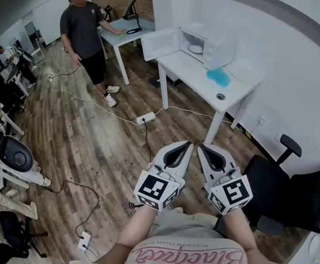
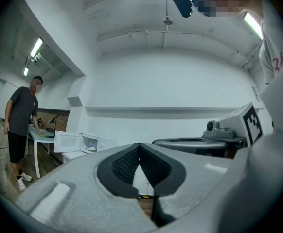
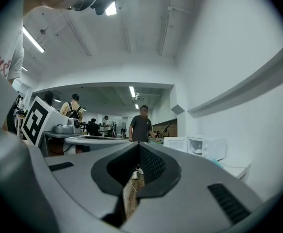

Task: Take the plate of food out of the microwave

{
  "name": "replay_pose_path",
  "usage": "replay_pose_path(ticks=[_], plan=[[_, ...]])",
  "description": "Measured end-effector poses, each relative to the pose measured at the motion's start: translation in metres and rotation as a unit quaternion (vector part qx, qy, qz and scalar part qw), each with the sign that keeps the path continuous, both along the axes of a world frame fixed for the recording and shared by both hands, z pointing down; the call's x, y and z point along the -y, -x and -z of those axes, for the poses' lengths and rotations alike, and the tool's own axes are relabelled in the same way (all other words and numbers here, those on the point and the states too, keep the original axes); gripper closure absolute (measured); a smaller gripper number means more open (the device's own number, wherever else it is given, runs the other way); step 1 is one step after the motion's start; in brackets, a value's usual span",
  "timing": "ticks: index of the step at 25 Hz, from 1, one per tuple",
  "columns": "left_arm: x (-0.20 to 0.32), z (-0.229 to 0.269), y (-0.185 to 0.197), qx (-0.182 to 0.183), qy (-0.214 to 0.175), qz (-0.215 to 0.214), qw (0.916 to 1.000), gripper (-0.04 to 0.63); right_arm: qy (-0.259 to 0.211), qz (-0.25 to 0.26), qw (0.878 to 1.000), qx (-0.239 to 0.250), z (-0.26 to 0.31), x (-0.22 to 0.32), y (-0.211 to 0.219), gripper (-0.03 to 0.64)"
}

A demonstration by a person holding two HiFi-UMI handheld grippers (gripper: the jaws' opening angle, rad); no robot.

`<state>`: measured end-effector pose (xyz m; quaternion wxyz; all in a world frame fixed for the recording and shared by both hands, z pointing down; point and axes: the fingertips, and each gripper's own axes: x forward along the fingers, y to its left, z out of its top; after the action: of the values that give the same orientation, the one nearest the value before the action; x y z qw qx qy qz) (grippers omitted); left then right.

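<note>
Left gripper: the grey two-jaw gripper (image 1: 186, 146) is held low in front of the person's body; in its own view the black ribbed pads (image 2: 139, 145) are clenched tip to tip with nothing between them.
Right gripper: it sits just beside the left one (image 1: 202, 148), pointing the same way, jaws likewise pressed together at the tips (image 3: 138, 145) and empty.
Microwave: a white box microwave oven (image 1: 219, 50) stands on a white rectangular table (image 1: 186, 66) against the wall, well apart from both grippers; its door (image 1: 160, 43) is swung wide open to the left.
Plate of food: a pale round plate (image 1: 196, 49) lies inside the open cavity, also visible in both gripper views (image 2: 90, 148) (image 3: 198, 151); what is on it is too small to tell.
Table top: a light-blue crumpled cloth (image 1: 219, 76) lies in front of the microwave.
Bystander: a person in a dark T-shirt and shorts (image 1: 86, 34) stands at a second table further back.
Floor: wood planks with a white power strip (image 1: 145, 117).
Chair: a black office chair (image 1: 289, 194) stands at the right.
</note>
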<state>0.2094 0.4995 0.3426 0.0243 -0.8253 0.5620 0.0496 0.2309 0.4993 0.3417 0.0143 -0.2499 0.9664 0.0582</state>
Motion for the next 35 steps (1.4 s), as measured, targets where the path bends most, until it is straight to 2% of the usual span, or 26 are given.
replay_pose_path(ticks=[17,35], plan=[[0.076,-0.002,0.027,-0.006,0.008,0.004,0.9999,0.589,0.012,-0.015,1.0,0.005,-0.004,0.073,0.014,0.606],[0.215,-0.017,0.058,0.001,0.029,0.031,0.9991,0.59,0.036,-0.001,0.999,0.006,-0.02,0.217,0.043,0.606]])
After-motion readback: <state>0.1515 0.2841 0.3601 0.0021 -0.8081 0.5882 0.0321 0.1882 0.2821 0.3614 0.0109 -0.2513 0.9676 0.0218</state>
